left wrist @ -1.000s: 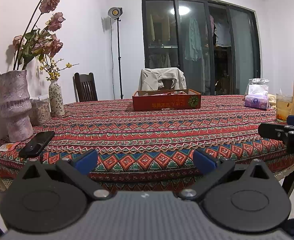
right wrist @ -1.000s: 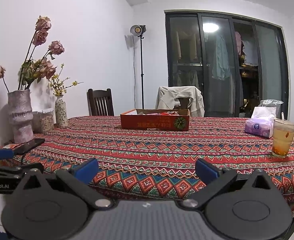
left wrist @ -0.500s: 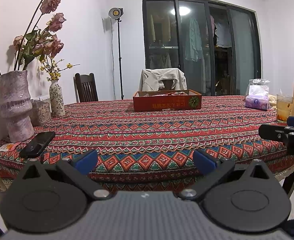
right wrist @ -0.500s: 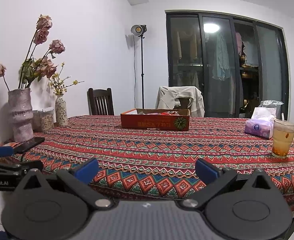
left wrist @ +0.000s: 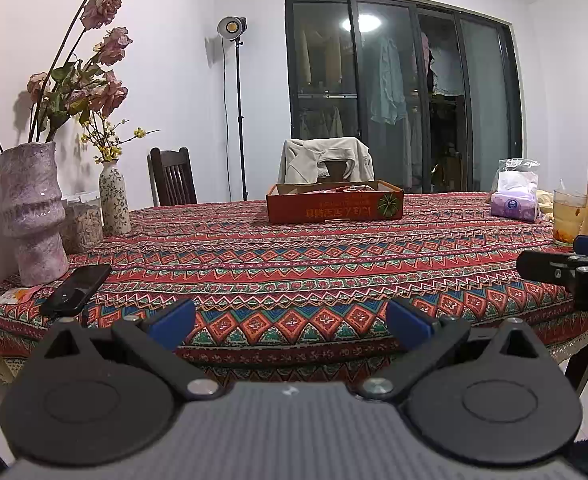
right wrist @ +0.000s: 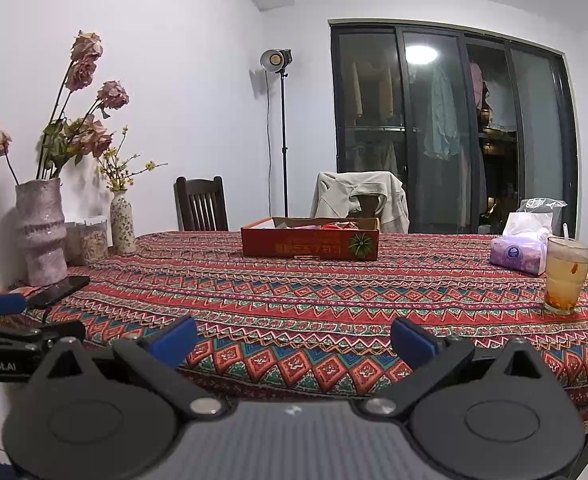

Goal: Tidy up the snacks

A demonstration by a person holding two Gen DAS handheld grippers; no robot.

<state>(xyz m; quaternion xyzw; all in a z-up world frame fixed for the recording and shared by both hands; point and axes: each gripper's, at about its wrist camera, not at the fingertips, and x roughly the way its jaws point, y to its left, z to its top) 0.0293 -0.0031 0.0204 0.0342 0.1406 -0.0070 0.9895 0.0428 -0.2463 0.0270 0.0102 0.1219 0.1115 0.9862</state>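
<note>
Surface under patterned cloth carried an orange snack box toward its far edge. Left tool and right tool hovered at the near edge, both spread wide and empty.

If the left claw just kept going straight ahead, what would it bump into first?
Probably the near edge of the table: the open left gripper points there. If it cleared it, the red box comes next; depth is unclear.

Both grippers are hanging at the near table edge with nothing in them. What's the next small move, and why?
Probably carry the right hand-held gripper forward over the tablecloth toward the red box. Both it and the left hand-held gripper are open and empty at the near edge, and the only snack wrappers visible lie inside that box, across the table; nothing stands in the way.
</note>
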